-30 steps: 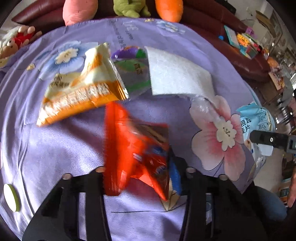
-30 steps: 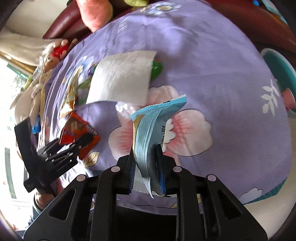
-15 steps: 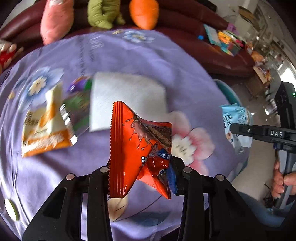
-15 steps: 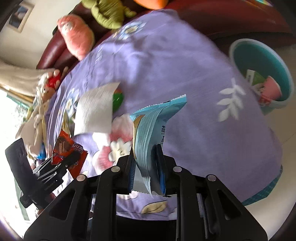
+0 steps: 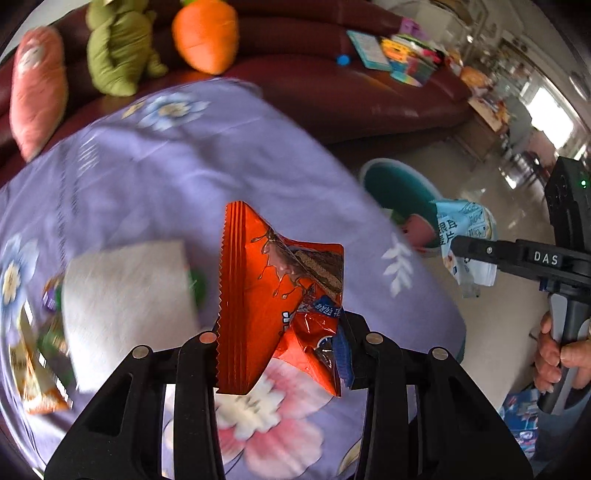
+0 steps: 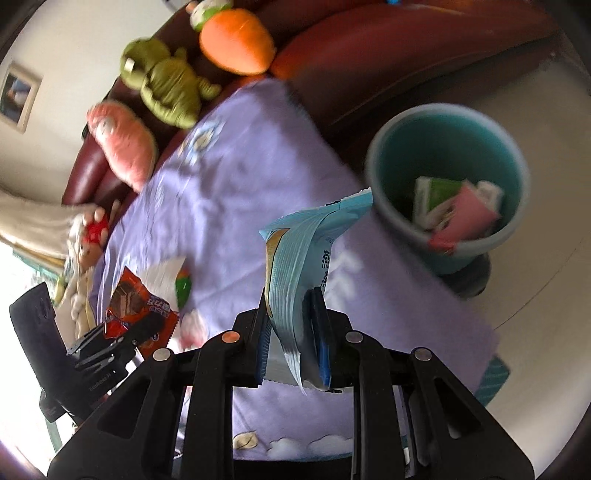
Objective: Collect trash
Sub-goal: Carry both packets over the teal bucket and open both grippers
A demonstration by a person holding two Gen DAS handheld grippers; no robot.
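Note:
My left gripper (image 5: 280,343) is shut on an orange snack wrapper (image 5: 273,291) held above the purple floral tablecloth (image 5: 166,166). My right gripper (image 6: 291,332) is shut on a light blue wrapper (image 6: 299,258), held over the table's right part. Both also show in the other view: the blue wrapper (image 5: 463,236) and the orange wrapper (image 6: 136,306). A teal bin (image 6: 391,162) stands on the floor beyond the table's right edge, with several wrappers inside; it also shows in the left wrist view (image 5: 391,184). A white napkin (image 5: 125,299) and an orange-yellow packet (image 5: 33,384) lie on the table at left.
A dark red sofa (image 5: 351,74) runs behind the table with a pink plush (image 5: 37,88), a green plush (image 5: 114,51) and an orange carrot plush (image 5: 205,35). Books and toys lie on the sofa's right end (image 5: 399,59). Tiled floor (image 5: 480,166) lies right of the table.
Both grippers have swung right toward the teal bin, carrying their wrappers. The napkin and packets on the table have slid to the left of the view.

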